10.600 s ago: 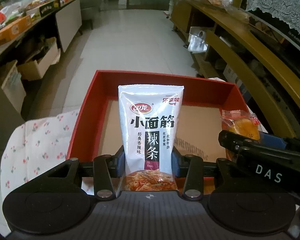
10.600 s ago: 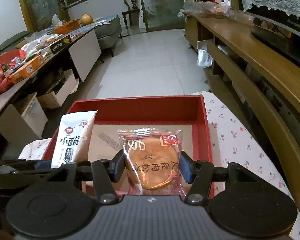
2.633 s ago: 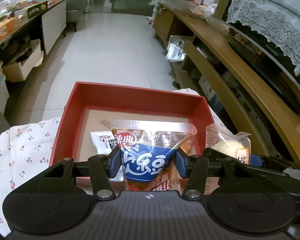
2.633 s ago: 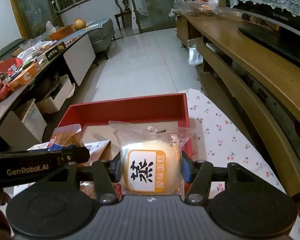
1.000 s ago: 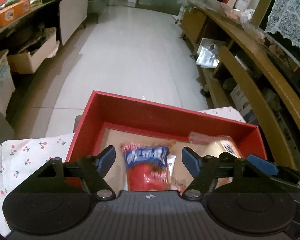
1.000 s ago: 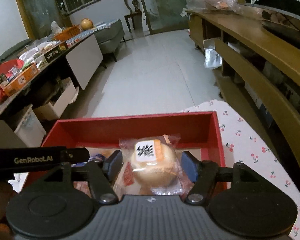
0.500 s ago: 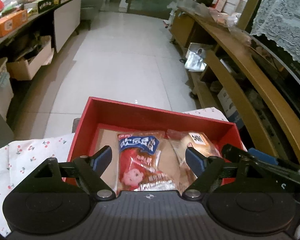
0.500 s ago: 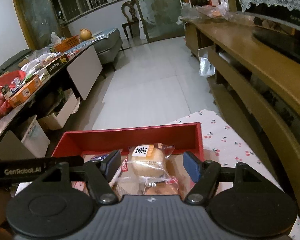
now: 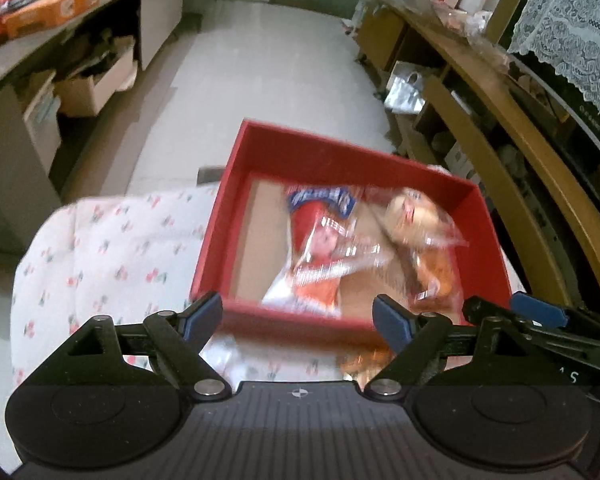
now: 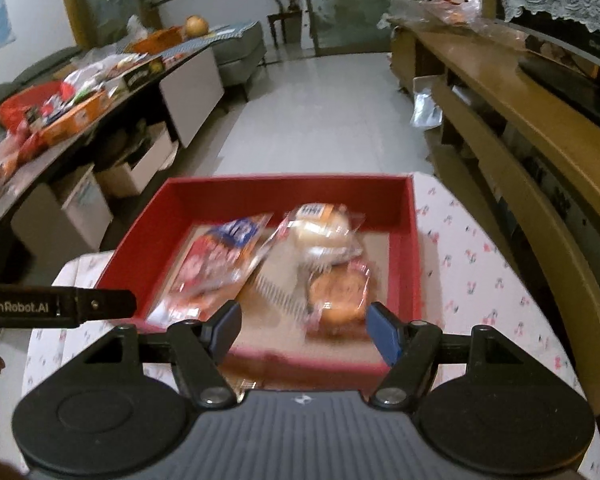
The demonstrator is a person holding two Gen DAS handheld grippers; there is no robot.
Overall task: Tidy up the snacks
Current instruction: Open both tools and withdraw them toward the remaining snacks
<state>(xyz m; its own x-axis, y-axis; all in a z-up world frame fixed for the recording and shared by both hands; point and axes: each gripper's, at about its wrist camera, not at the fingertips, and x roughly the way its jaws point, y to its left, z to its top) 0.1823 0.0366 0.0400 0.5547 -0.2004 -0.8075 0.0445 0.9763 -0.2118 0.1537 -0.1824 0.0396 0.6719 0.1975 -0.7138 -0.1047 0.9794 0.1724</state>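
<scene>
Two grippers hover side by side above the near edge of a red box (image 10: 408,240), each with nothing between its blue-padded fingers. Left gripper (image 9: 298,318): jaws spread wide, empty, held over the near wall of the box and the cloth before it. Right gripper (image 10: 302,326): jaws also parted and empty, over the near right part of the box. Inside the box, on its brown cardboard floor, lie a red-and-blue snack bag (image 10: 216,264) at left, a pale wrapped cake (image 10: 322,232) toward the far right, and an orange wrapped pastry (image 10: 336,296) just in front of that cake; all three are blurred, so their print cannot be read. Box stands on a white cloth with a cherry print (image 9: 112,248). Beyond lie a pale tiled floor (image 10: 320,120), a cluttered counter at left and wooden shelving at right.
</scene>
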